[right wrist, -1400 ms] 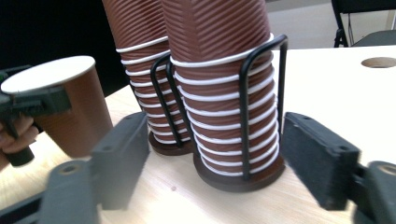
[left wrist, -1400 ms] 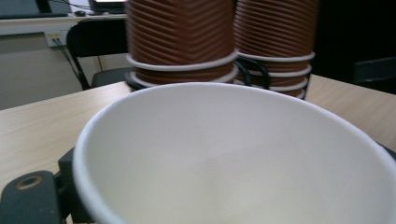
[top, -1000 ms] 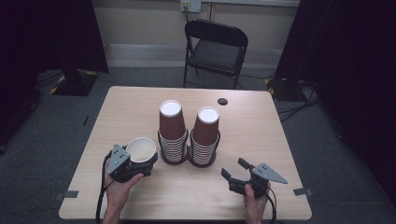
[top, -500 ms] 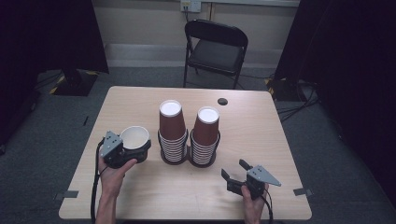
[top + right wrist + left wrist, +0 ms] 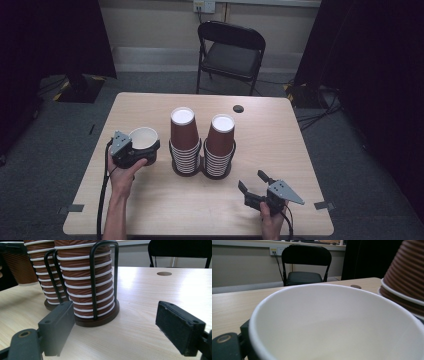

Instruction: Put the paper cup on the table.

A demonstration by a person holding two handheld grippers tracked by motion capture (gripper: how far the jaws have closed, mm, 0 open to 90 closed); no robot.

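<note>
Left of centre in the high view: left gripper (image 5: pixel 146 150) clasped around a single paper cup (image 5: pixel 143 139), upright, white inside showing, jaws hugging its sides and lately easing wider with the cup between them. Just right of it, apart — two cup stacks (image 5: pixel 184 142), brown and ribbed, upside down in black wire holders (image 5: pixel 216 169) at mid-frame on the table (image 5: pixel 280 140). Lower right: right gripper (image 5: pixel 253 181) low over the wood, jaws spread wide, nothing between. In the right gripper view, both pads (image 5: pixel 58 327) flanking bare tabletop, nearest holder (image 5: pixel 96 315) standing beyond the left pad. Top centre — a black folding chair (image 5: pixel 231 47).
</note>
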